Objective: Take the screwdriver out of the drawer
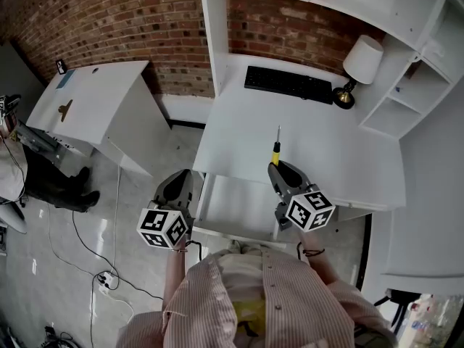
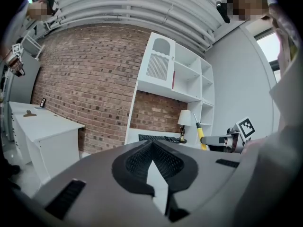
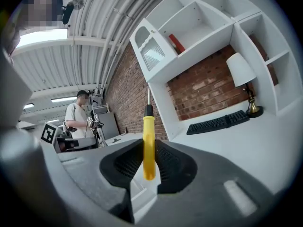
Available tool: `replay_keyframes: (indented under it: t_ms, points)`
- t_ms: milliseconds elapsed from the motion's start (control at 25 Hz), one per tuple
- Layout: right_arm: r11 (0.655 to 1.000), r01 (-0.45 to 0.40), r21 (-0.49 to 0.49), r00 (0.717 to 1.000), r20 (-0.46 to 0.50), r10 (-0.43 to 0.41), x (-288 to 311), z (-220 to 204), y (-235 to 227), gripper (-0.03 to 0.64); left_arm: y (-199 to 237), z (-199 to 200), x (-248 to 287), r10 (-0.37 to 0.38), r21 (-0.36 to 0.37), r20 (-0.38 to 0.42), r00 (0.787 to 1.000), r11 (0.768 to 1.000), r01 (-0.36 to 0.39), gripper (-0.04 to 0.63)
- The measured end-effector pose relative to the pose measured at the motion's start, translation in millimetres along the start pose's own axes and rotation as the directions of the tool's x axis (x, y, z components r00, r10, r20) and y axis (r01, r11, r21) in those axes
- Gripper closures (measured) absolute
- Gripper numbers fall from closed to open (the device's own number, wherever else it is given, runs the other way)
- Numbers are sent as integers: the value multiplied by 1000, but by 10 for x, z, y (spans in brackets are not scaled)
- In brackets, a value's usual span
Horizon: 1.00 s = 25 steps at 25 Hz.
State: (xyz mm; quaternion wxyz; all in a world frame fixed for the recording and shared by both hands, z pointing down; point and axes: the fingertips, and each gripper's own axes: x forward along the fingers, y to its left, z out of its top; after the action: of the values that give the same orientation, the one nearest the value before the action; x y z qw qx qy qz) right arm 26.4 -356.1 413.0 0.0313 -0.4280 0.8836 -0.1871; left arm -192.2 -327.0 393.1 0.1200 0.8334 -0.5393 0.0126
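Our right tongs (image 1: 278,171) pinch the screwdriver (image 1: 275,151), up over the open drawer (image 1: 232,198). Our left tongs (image 1: 177,182) are closed, empty. We should hold tight and lay it softly on the desk (image 1: 319,143).

I'm looking at a mock home office built inside a lab or studio: a white desk (image 1: 312,140) with keyboard (image 1: 288,84), lamp (image 1: 360,62) and shelf unit (image 1: 409,85) against a brick wall (image 1: 109,20). Loose cables (image 1: 85,246) trail across the polished floor (image 1: 43,288). A corrugated metal ceiling (image 3: 90,41) arches over another person (image 3: 79,117) holding equipment.
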Motion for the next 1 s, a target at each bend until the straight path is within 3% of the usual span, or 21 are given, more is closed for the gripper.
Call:
replay_keyframes:
  t_ms: [600, 1000]
  points:
    - [998, 60, -33, 991, 124, -56, -207, 417, -105, 538, 54, 228, -126, 46, 48, 62, 997, 998, -49, 597]
    - [995, 88, -57, 989, 128, -80, -268, 408, -123, 538, 58, 191, -214, 78, 57, 57, 995, 995, -81, 597]
